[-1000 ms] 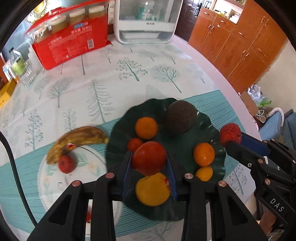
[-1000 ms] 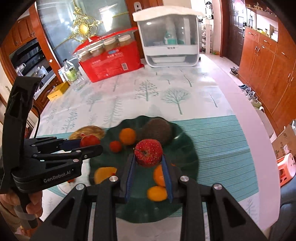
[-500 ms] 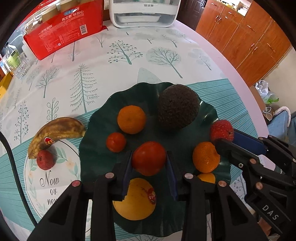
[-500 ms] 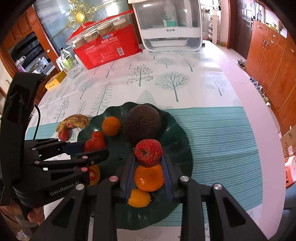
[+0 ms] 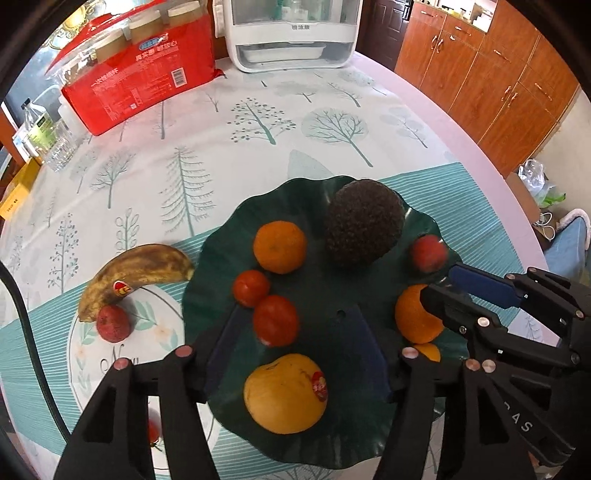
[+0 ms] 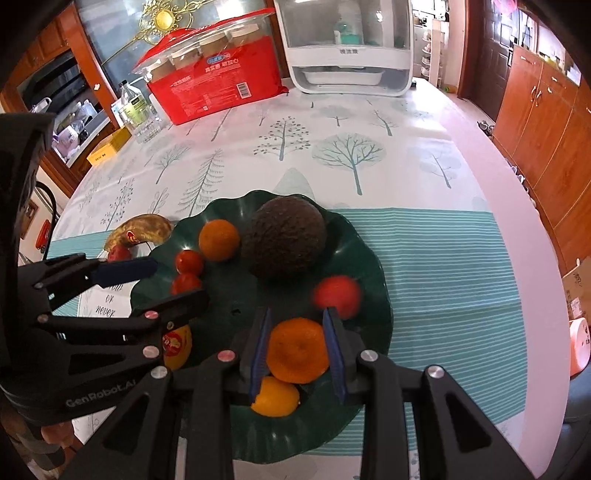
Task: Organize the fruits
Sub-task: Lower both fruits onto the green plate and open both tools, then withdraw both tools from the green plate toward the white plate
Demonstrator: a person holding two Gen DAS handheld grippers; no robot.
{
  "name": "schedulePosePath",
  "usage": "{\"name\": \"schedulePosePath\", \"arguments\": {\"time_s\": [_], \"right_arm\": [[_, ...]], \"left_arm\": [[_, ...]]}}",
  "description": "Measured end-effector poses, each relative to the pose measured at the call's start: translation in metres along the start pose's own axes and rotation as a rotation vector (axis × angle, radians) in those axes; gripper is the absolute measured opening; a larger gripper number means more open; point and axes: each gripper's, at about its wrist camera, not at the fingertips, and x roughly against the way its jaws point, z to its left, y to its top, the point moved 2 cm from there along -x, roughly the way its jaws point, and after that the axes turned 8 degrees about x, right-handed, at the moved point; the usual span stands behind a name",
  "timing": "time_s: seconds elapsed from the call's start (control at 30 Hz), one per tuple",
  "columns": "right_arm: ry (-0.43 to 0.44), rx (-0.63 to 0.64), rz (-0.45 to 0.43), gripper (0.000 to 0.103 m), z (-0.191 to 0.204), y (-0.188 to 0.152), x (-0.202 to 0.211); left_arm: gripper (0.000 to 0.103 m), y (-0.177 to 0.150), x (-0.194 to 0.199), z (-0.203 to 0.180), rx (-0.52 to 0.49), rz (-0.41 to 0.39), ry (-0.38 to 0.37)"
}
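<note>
A dark green leaf-shaped plate [image 5: 207, 266] [image 6: 369, 258] holds an avocado [image 5: 364, 221], oranges and a yellow fruit [image 5: 284, 393]. My left gripper [image 5: 295, 314] hangs low over the plate and its jaws are opening. A red tomato [image 5: 275, 325] lies free on the plate between the fingers, beside a smaller tomato [image 5: 251, 288]. My right gripper [image 6: 295, 314] stands with a narrow gap over an orange [image 6: 297, 350]. A blurred red fruit [image 6: 337, 295] [image 5: 428, 253] sits just past its right fingertip, outside the pads.
Left of the plate, a browned banana [image 5: 136, 273] and a small red fruit [image 5: 112, 323] lie on a placemat. At the table's far end stand a red package [image 5: 140, 85], a white appliance [image 5: 291, 33] and bottles [image 5: 40, 136]. Wooden cabinets [image 5: 498, 74] lie beyond the right edge.
Both grippers sank toward the plate. The left jaws spread and let the tomato go onto the plate. The red fruit left the right jaws and shifted right.
</note>
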Motion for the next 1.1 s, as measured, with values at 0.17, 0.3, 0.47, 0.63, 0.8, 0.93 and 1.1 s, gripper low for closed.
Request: {"name": "schedulePosePath", "arguments": {"time_s": [0.17, 0.3, 0.47, 0.63, 0.8, 0.93, 1.1], "right_arm": [[0.003, -0.003, -0.006, 0.03, 0.003, -0.001, 0.004], [0.004, -0.005, -0.008, 0.03, 0.006, -0.002, 0.007], [0.003, -0.014, -0.013, 0.03, 0.011, -0.003, 0.01], [0.001, -0.021, -0.018, 0.03, 0.017, -0.005, 0.015], [0.001, -0.025, -0.022, 0.03, 0.026, -0.008, 0.021], [0.005, -0.035, -0.024, 0.03, 0.033, -0.01, 0.026], [0.004, -0.053, -0.034, 0.03, 0.043, -0.015, 0.032]], "left_arm": [[0.073, -0.003, 0.008, 0.01, 0.019, -0.009, 0.008], [0.078, -0.004, 0.015, 0.018, 0.033, -0.022, 0.023], [0.079, -0.007, 0.023, 0.023, 0.035, -0.033, 0.027], [0.08, -0.011, 0.032, 0.025, 0.03, -0.044, 0.029], [0.08, -0.017, 0.04, 0.03, 0.023, -0.05, 0.041], [0.08, -0.022, 0.049, 0.039, 0.017, -0.048, 0.053], [0.08, -0.028, 0.062, 0.053, -0.009, -0.048, 0.072]]}}
